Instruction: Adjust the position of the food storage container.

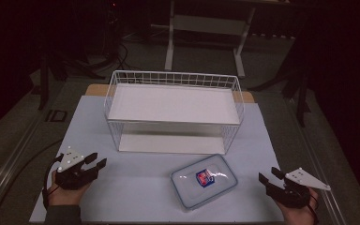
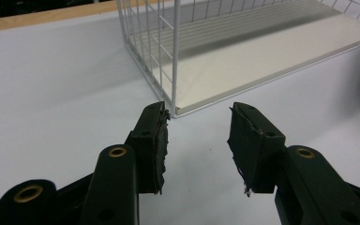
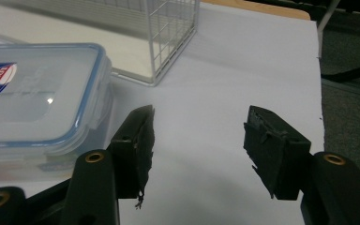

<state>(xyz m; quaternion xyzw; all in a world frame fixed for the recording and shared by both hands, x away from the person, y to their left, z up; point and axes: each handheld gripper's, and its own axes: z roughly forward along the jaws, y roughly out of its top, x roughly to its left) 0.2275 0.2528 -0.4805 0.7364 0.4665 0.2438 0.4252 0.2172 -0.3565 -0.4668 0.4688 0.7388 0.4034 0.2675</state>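
Your left gripper (image 2: 198, 123) shows matt black plastic arms with small brass-coloured rings set in them, and the dark pads (image 2: 158, 140) on its jaws look rough and frayed at the edges. Same on your right gripper (image 3: 198, 129): dull black plastic, ragged pad (image 3: 143, 140) edges. The box (image 1: 204, 181) is clear, glossy plastic, catching a spot of light on its smooth lid, with a blue rim and a printed label. The basket (image 1: 174, 80) is thin wire coated white, with smooth white shelf boards. The table cover (image 1: 98, 140) looks matt and pale, like paper, and bare wood (image 1: 96, 89) shows at the far edge.
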